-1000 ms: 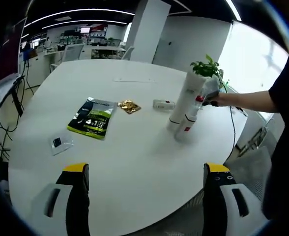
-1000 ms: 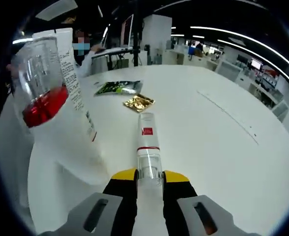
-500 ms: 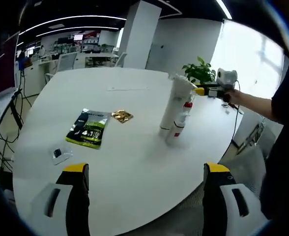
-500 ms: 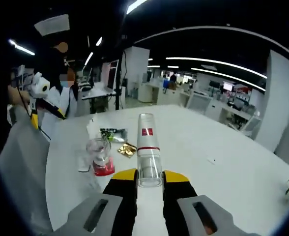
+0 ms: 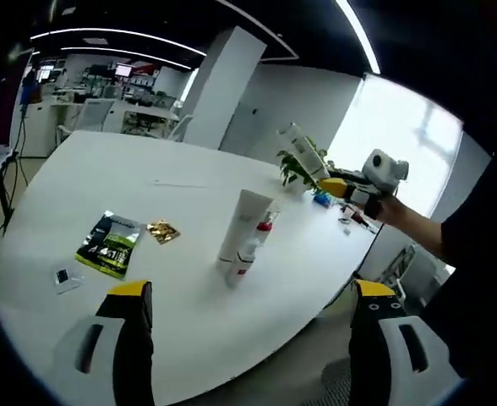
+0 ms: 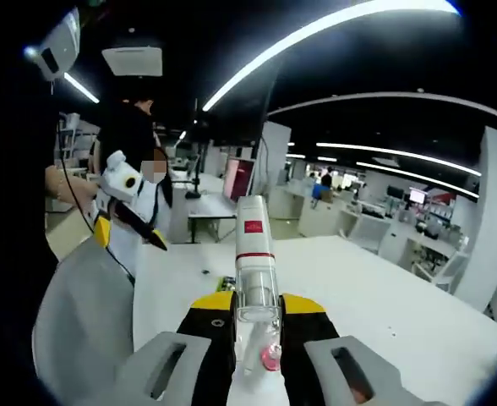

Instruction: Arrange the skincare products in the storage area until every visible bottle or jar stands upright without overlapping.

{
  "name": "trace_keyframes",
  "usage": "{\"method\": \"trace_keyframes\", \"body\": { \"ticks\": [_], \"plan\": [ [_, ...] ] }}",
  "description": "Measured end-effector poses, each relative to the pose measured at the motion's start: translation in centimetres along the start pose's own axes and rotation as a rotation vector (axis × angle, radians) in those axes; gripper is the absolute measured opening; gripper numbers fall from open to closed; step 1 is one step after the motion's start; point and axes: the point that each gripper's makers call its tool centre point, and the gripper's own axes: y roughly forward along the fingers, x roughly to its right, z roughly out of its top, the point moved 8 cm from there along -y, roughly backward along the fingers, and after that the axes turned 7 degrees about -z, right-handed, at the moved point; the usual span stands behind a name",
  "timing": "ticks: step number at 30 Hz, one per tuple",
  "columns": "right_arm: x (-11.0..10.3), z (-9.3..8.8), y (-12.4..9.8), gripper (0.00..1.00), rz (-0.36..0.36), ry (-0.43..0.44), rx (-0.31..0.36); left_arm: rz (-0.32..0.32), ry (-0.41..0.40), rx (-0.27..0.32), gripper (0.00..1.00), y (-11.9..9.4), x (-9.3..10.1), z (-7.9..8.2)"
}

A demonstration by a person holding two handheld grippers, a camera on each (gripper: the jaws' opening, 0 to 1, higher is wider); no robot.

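Lifted clear of the table since a second earlier, the small bottle (image 6: 255, 254) now rode high in the right gripper (image 6: 255, 315), clenched between its jaws and pointing out along them; seen from the left gripper view, it hung in the air off the table's far edge (image 5: 303, 156). The left gripper (image 5: 253, 309) hung back over the near rim, jaws spread wide, grasping nothing. On the white table (image 5: 71, 182) the tall white tube (image 5: 240, 222) stood upright with a red-capped bottle (image 5: 253, 241) just beside it, possibly touching. A green packet (image 5: 109, 243), a gold sachet (image 5: 161, 231) and a small clear packet (image 5: 64, 277) lay flat well apart from them.

Step in hand, as judged: carrying the small bottle to a standing spot. Next move calls for turning it base-down and setting it on bare table near the tube without overlap.
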Motion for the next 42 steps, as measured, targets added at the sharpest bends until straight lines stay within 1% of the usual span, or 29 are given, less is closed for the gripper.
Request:
{"method": "trace_keyframes", "body": {
  "ticks": [1, 2, 3, 5, 7, 10, 11, 14, 16, 18, 20, 21, 22, 23, 24, 25, 27, 29, 31, 35, 37, 42],
  "plan": [
    [-1.4, 0.1, 0.1, 0.09, 0.026, 0.007, 0.001, -0.015, -0.013, 0.015, 0.9, -0.2, 0.5, 0.4],
    [-2.0, 0.2, 0.3, 0.09, 0.034, 0.007, 0.002, -0.025, -0.025, 0.026, 0.9, -0.4, 0.7, 0.5],
    [-2.8, 0.3, 0.5, 0.09, 0.052, 0.01, 0.002, -0.041, -0.037, 0.051, 0.9, -0.6, 1.1, 0.9],
    [-3.8, 0.4, 0.7, 0.09, 0.07, 0.011, 0.004, -0.065, -0.056, 0.082, 0.9, -0.8, 2.0, 1.4],
    [-5.0, 0.6, 0.9, 0.09, 0.098, 0.01, 0.006, -0.08, -0.064, 0.099, 0.89, -1.0, 2.6, 1.8],
    [-6.5, 1.0, 1.3, 0.09, 0.148, -0.011, 0.006, -0.081, -0.054, 0.111, 0.88, -0.9, 3.1, 2.3],
    [-6.4, 1.0, 1.3, 0.09, 0.157, -0.019, 0.007, -0.08, -0.051, 0.112, 0.88, -0.9, 3.2, 2.4],
    [-7.4, 1.3, 1.3, 0.09, 0.192, -0.044, 0.007, -0.095, -0.057, 0.12, 0.87, -0.8, 3.1, 2.7],
    [-7.7, 1.3, 1.2, 0.09, 0.214, -0.082, -0.002, -0.114, -0.067, 0.128, 0.87, -0.8, 2.7, 2.9],
    [-7.7, 1.3, 1.1, 0.09, 0.227, -0.12, -0.011, -0.125, -0.073, 0.121, 0.84, -0.4, 2.7, 2.9],
    [-7.9, 1.3, 0.9, 0.09, 0.237, -0.154, -0.021, -0.143, -0.079, 0.101, 0.81, 0.1, 3.4, 2.7],
    [-8.0, 1.3, 0.8, 0.09, 0.245, -0.171, -0.025, -0.148, -0.081, 0.1, 0.8, 0.4, 3.5, 2.7],
    [-8.2, 1.4, 0.8, 0.09, 0.253, -0.182, -0.028, -0.152, -0.08, 0.101, 0.78, 0.8, 4.2, 2.6],
    [-8.3, 1.4, 0.7, 0.09, 0.26, -0.196, -0.031, -0.164, -0.093, 0.11, 0.77, 1.2, 4.4, 2.7],
    [-8.4, 1.5, 0.8, 0.09, 0.263, -0.204, -0.031, -0.176, -0.104, 0.122, 0.77, 1.5, 5.0, 2.6],
    [-8.4, 1.5, 0.7, 0.09, 0.27, -0.211, -0.032, -0.185, -0.123, 0.132, 0.76, 1.8, 4.9, 2.6],
    [-8.5, 1.6, 0.8, 0.09, 0.275, -0.22, -0.029, -0.189, -0.134, 0.134, 0.7, 2.0, 4.8, 2.6],
    [-8.6, 1.8, 0.8, 0.09, 0.286, -0.237, -0.025, -0.202, -0.144, 0.128, 0.6, 1.9, 4.1, 2.6],
    [-8.7, 1.9, 0.9, 0.09, 0.294, -0.245, -0.022, -0.212, -0.156, 0.13, 0.53, 1.9, 4.0, 2.5],
    [-8.8, 1.9, 1.2, 0.09, 0.31, -0.274, -0.029, -0.232, -0.195, 0.156, 0.46, 1.7, 3.7, 2.7],
    [-8.9, 1.8, 1.3, 0.09, 0.32, -0.283, -0.031, -0.242, -0.203, 0.163, 0.38, 1.6, 3.5, 2.8],
    [-9.0, 1.7, 1.5, 0.09, 0.33, -0.303, -0.037, -0.22, -0.197, 0.145, 0.26, 1.4, 3.1, 2.4]
  ]
}}
